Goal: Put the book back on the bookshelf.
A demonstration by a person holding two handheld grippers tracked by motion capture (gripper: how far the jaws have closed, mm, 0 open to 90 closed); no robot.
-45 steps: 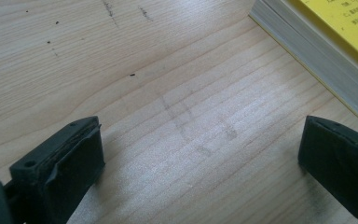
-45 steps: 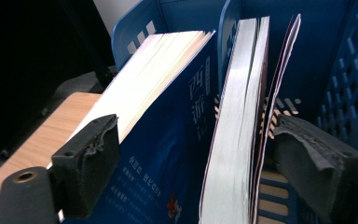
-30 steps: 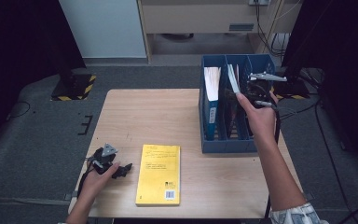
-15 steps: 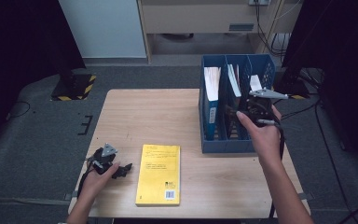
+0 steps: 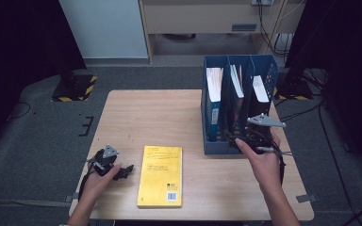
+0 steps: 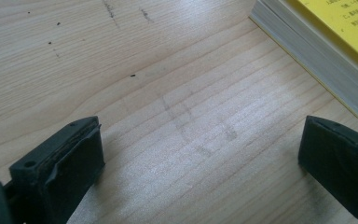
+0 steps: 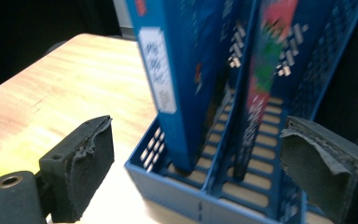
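Right gripper [image 7: 193, 172] jaws wide, empty, drawn back and down from blue file rack [image 5: 217, 143] since a second ago; likely turning toward yellow book [image 5: 161, 175]. Left gripper [image 6: 200, 172] open, idle beside that book on table [image 5: 160, 117].

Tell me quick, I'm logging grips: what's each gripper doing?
Left gripper: open, empty, beside the yellow paperback book.
Right gripper: open, empty, at the blue plastic file rack.
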